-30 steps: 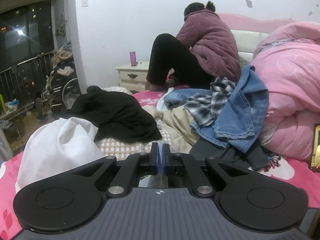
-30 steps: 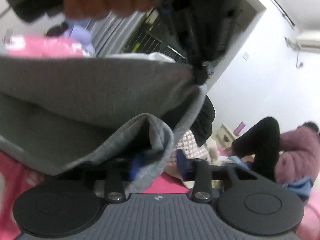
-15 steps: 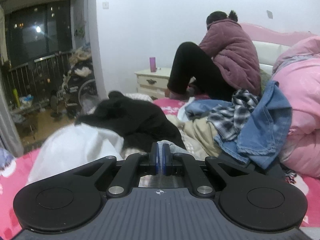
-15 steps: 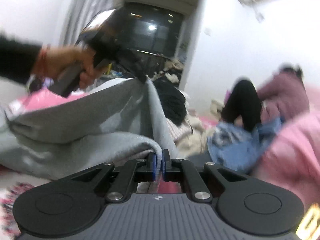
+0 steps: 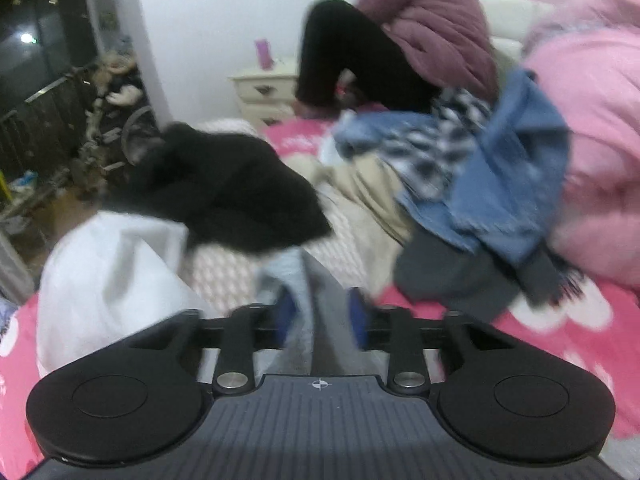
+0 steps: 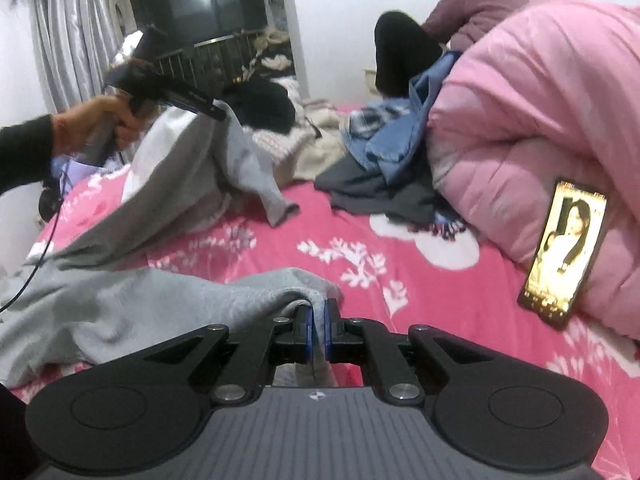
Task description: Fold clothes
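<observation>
The right gripper, a black two-finger tool with blue pads, is pinched narrow on a fold of the soft grey knit garment. That garment lies spread over the bright pink flowered bedsheet, running from these jaws up and to the left toward the left gripper, which a hand in a black sleeve holds above the sheet. In the left wrist view the left gripper has its jaws opening, with a strip of the grey cloth between them, lying against the left pad and clear of the other. Farther along the sheet is a heap of blue denim and checked clothes, beside a puffy pink quilt. A lit black smartphone leans against that quilt. A black garment lies on the sheet's far left side.
</observation>
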{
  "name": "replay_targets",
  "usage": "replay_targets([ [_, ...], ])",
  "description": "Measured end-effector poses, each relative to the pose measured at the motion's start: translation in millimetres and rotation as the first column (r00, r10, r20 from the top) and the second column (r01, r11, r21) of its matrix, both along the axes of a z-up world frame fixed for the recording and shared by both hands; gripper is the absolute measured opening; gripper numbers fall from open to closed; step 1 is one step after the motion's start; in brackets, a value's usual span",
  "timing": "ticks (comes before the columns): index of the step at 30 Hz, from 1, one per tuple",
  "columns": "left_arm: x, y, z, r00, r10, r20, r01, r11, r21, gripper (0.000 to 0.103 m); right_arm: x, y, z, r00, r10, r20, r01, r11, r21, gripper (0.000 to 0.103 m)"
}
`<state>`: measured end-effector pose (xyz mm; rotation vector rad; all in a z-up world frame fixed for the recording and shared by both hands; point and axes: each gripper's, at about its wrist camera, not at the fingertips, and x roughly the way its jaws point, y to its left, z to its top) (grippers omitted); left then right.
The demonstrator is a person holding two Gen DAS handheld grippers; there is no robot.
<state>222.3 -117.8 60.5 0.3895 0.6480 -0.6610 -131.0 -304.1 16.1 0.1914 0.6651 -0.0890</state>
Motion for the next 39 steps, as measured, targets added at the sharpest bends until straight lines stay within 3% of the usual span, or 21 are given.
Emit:
replay_targets([
  [5,-60,62,22,0.999,-0.036,-0.034,0.034,0.998,-0.044,0.059,14,-8,-6,1.0,0.007,-0.01,-0.007,1.0,-0.009,0.007],
  [8,-100,111,29,0.998,0.003,-0.065,-0.006,0.999,-0.037,0.061,14,-13,-6,1.0,0.007,-0.007,-0.007,1.0,-0.013,0.007],
  [14,-204,210,-5,0.977,0.136,-0.164,-0.108,0.979,0.173,0.06,37,-24,1,0.999,0.036,0.01,-0.036,0.999,-0.023,0.007],
  [17,-254,247,-42,0.94,0.223,-0.258,-0.154,0.953,0.261,0.06,51,-21,10,0.996,0.085,0.027,-0.082,0.993,-0.084,0.007],
  [19,-286,269,-74,0.903,0.315,-0.291,-0.214,0.919,0.331,0.06,58,-18,15,0.992,0.119,0.035,-0.113,0.985,-0.133,0.007],
  [21,-310,286,-99,0.88,0.386,-0.278,-0.265,0.884,0.386,0.059,64,-13,20,0.988,0.149,0.037,-0.14,0.974,-0.179,0.007],
  [24,-334,299,-127,0.87,0.446,-0.213,-0.333,0.847,0.415,0.059,71,-11,22,0.985,0.171,0.025,-0.163,0.966,-0.203,0.007],
  [28,-342,290,-150,0.917,0.392,-0.067,-0.316,0.82,0.476,0.059,75,-10,23,0.986,0.167,0.007,-0.162,0.964,-0.211,0.007],
  [31,-337,289,-154,0.927,0.373,-0.021,-0.319,0.82,0.475,0.058,74,-11,23,0.988,0.157,-0.002,-0.153,0.965,-0.215,0.007],
  [34,-330,292,-148,0.926,0.377,0.016,-0.341,0.819,0.462,0.046,73,-13,22,0.989,0.148,-0.016,-0.148,0.963,-0.227,0.006],
  [36,-323,294,-149,0.928,0.373,0.013,-0.336,0.82,0.464,0.044,75,-12,21,0.989,0.147,-0.025,-0.148,0.963,-0.227,0.007],
  [39,-319,289,-161,0.94,0.339,0.039,-0.313,0.813,0.491,0.02,85,-12,17,0.988,0.15,-0.043,-0.156,0.964,-0.215,0.007],
])
